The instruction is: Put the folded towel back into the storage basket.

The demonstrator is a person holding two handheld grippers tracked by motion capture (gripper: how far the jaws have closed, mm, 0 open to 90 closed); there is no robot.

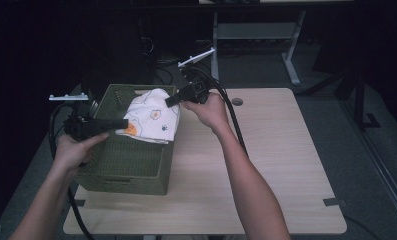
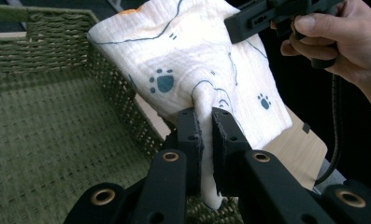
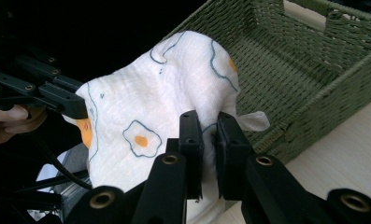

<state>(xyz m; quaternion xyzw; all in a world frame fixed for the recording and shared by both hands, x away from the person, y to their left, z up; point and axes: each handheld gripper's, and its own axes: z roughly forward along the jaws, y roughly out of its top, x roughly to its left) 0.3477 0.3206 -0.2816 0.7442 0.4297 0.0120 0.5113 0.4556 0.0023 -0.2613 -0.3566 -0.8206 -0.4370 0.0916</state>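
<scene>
— Cloth (image 2: 192,56)?
— Soft white fabric, crinkled gauze weave, matt, printed with paw marks and fried eggs.

— Basket (image 1: 131,160)?
— Olive-green woven cord or fibre, coarse ribbed texture, matt throughout.

— Table (image 1: 281,150)?
— Pale wood-grain laminate, smooth, low sheen.

— Left gripper (image 2: 206,126) and right gripper (image 3: 209,133)?
— Black matt plastic, brass-coloured metal eyelets at the pivots, jaw pads finely textured.
</scene>
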